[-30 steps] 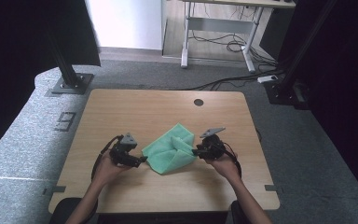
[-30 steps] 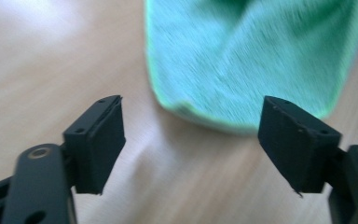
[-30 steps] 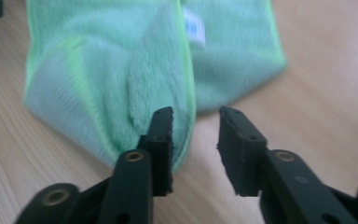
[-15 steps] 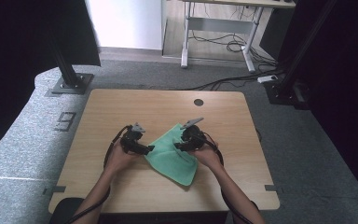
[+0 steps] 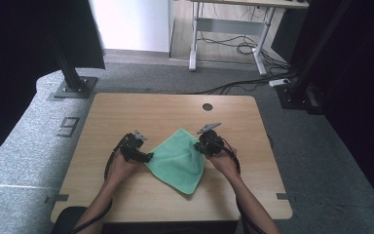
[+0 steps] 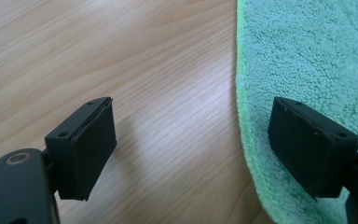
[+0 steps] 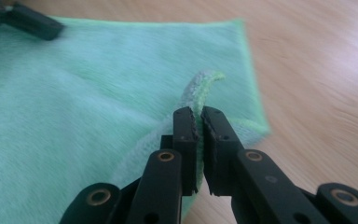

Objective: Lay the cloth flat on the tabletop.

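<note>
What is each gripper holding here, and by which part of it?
Right gripper: green cloth, pinched at a raised fold of its edge. Left gripper: nothing, jaws open.

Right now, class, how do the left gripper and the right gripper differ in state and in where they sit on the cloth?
The left gripper has its jaws wide open with nothing pinched; the right gripper is shut on a raised fold of the green cloth. The left gripper straddles the cloth's edge, one jaw over bare table; the right gripper sits at the opposite side of the cloth, lifting its fold. Both have black jaws and are hand-held low over the table.
</note>
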A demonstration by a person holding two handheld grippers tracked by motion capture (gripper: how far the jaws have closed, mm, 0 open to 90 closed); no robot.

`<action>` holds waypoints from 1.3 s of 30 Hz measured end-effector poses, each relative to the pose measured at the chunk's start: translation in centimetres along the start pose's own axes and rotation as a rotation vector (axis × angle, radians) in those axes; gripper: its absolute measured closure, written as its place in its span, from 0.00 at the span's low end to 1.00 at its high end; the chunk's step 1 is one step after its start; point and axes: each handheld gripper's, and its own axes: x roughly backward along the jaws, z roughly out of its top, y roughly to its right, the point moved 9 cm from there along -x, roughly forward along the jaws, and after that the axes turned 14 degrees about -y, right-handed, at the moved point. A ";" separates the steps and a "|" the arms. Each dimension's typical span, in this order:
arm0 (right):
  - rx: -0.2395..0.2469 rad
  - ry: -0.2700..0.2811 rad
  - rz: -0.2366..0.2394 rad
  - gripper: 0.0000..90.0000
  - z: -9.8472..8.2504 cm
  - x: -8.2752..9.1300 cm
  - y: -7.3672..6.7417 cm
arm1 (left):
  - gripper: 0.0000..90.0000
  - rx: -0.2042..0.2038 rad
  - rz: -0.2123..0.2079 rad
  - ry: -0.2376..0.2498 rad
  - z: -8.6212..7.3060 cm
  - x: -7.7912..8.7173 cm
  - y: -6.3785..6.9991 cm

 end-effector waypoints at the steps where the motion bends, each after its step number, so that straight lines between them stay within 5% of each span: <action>1: -0.015 0.005 -0.005 0.92 -0.2 0.2 0.4 | 0.18 0.000 0.000 0.000 0.0 0.0 0.0; 11: -0.096 -0.020 -0.040 0.92 -2.8 -0.6 3.1 | 0.18 0.017 0.036 -0.018 -2.6 1.2 0.4; 15: -0.127 -0.037 -0.059 0.85 -3.8 -1.5 4.1 | 0.18 0.028 0.011 -0.013 -3.5 1.6 1.2; 16: -0.144 -0.044 -0.074 0.77 -4.2 -1.8 4.7 | 0.18 0.020 -0.018 -0.013 -3.8 1.7 1.7; 22: -0.174 -0.012 -0.100 0.60 -4.0 -1.0 5.4 | 0.17 0.017 -0.041 0.046 -3.0 2.4 1.5; 28: -0.120 -0.010 -0.085 0.48 -4.6 0.1 2.8 | 0.17 -0.004 -0.056 0.096 -0.3 2.1 1.1; 37: -0.110 -0.033 -0.058 0.40 -7.2 -0.7 -0.4 | 0.17 -0.029 -0.005 0.054 1.5 -0.4 0.8; 39: -0.104 -0.037 -0.051 0.35 -7.7 -1.3 -1.6 | 0.17 0.003 -0.008 0.060 1.5 -0.8 0.5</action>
